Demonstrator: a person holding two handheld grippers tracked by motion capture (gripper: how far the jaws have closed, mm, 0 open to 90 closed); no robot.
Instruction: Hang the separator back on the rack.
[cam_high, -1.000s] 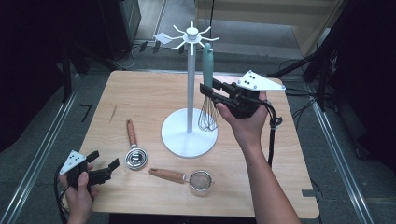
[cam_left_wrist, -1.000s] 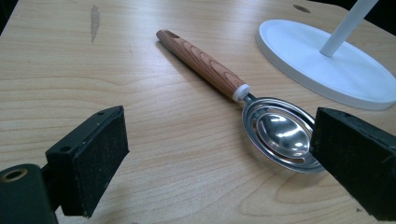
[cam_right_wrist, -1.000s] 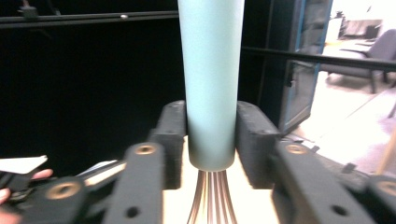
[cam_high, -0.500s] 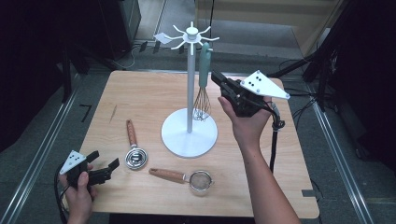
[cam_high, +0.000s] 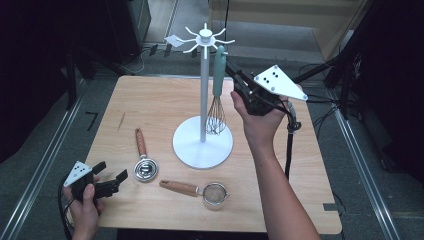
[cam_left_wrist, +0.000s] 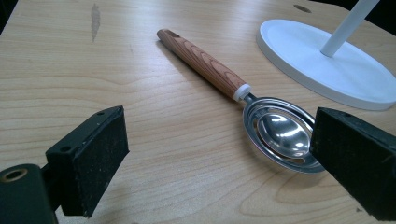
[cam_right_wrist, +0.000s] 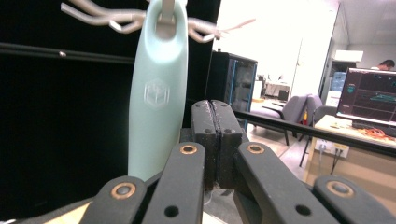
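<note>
A pale wooden table (cam_high: 165, 107) with rounded corners stands in a dim room with cables on the grey floor. On it rises a white metal stand (cam_high: 202, 145) with a round base; a wire whisk (cam_high: 217, 95) with a smooth mint handle hangs from its top hooks. The right hand-held gripper (cam_right_wrist: 215, 140) sits just beside that handle, pads pressed together, empty. The left hand-held gripper (cam_left_wrist: 219, 158) gapes before a wood-handled steel spoon (cam_left_wrist: 280, 128). Its view shows the wood grain; the right gripper view shows an embossed logo.
</note>
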